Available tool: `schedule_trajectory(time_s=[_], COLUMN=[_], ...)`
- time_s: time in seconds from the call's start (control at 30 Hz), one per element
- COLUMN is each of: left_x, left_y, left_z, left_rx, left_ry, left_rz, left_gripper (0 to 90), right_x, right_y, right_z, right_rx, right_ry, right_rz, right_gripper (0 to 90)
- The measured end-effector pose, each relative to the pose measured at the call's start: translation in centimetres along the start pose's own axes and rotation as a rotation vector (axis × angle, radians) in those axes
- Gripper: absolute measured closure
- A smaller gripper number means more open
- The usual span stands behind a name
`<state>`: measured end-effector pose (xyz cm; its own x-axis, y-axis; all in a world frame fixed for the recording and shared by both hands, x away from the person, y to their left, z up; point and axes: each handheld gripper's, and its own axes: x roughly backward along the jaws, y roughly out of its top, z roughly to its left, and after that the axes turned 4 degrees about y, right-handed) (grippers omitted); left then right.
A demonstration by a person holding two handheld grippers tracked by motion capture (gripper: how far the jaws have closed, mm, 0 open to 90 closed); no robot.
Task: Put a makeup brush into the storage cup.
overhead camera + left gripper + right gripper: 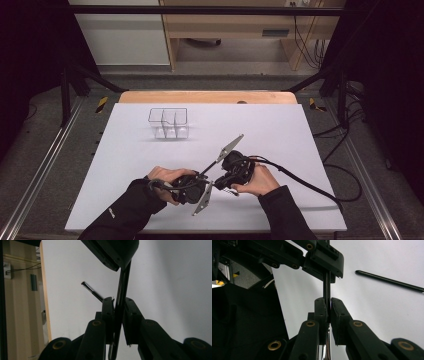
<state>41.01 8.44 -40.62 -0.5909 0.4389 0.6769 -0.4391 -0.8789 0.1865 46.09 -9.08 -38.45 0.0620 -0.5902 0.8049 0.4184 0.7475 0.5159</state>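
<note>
Step in hand: passing one slim black rod [122, 285] from one hand-held gripper to the other, judged from both being on it at once

- The left hand-held gripper [117, 305] is pressed together on the rod. The right hand-held gripper [328, 302] pinches the same rod further along
- The rod is held clear of the surface [280, 130], near the middle of its near edge, spanning the short gap between the two sets of jaws
- Keep both hands still while the rod is shared. Any twist would bend or lever so thin a part
- Confirm that the rod sits square between the receiving pads before the other pair lets go
- Release by spreading one pair only, then draw that hand straight back along the rod's axis

Surroundings:

- A dark floor [50, 150] with black frame posts, trailing cables and pale wooden furniture lies beyond the far edge
- The surface is white and matt, with a wooden strip [207, 96] along its far edge
- A clear divided organiser [168, 122] stands towards the far left corner, well apart from the hands
- A second black stick [389, 280] lies flat on the surface near the grippers
</note>
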Motion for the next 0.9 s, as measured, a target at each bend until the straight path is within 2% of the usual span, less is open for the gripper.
schedule_trajectory(time_s=[0.1, 0.3, 0.47, 0.57, 0.7, 0.73, 0.8, 0.9], left_x=[0.0, 0.0, 0.0, 0.1, 0.2, 0.2, 0.2, 0.3], left_y=[0.0, 0.0, 0.0, -0.3, -1.0, -1.2, -1.5, -2.0], left_z=[-0.1, -0.1, -0.1, 0.1, 0.2, 0.3, 0.3, 0.3], left_rx=[-0.015, -0.017, 0.001, 0.033, 0.092, 0.108, 0.148, 0.178], left_ry=[-0.009, -0.022, -0.028, -0.029, -0.040, -0.041, -0.047, -0.050], left_rz=[0.004, 0.000, -0.001, -0.004, 0.007, 0.006, 0.005, 0.014], left_gripper=[81.3, 82.7, 82.8, 82.8, 82.8, 82.8, 82.8, 82.8], right_x=[0.0, 0.1, 0.1, 0.3, 1.2, 1.6, 2.2, 3.2], right_y=[0.0, 0.0, -0.1, -0.1, -0.4, -0.5, -0.7, -1.1], right_z=[0.0, 0.1, 0.1, 0.2, 0.1, 0.1, 0.0, -0.1], right_rx=[0.000, 0.005, 0.013, 0.021, 0.025, 0.029, 0.022, 0.015], right_ry=[0.001, 0.000, -0.002, -0.021, -0.071, -0.099, -0.123, -0.175], right_rz=[0.002, -0.005, -0.009, -0.030, -0.084, -0.105, -0.142, -0.226], right_gripper=[84.3, 84.1, 83.6, 82.2, 75.0, 72.7, 67.9, 59.2])
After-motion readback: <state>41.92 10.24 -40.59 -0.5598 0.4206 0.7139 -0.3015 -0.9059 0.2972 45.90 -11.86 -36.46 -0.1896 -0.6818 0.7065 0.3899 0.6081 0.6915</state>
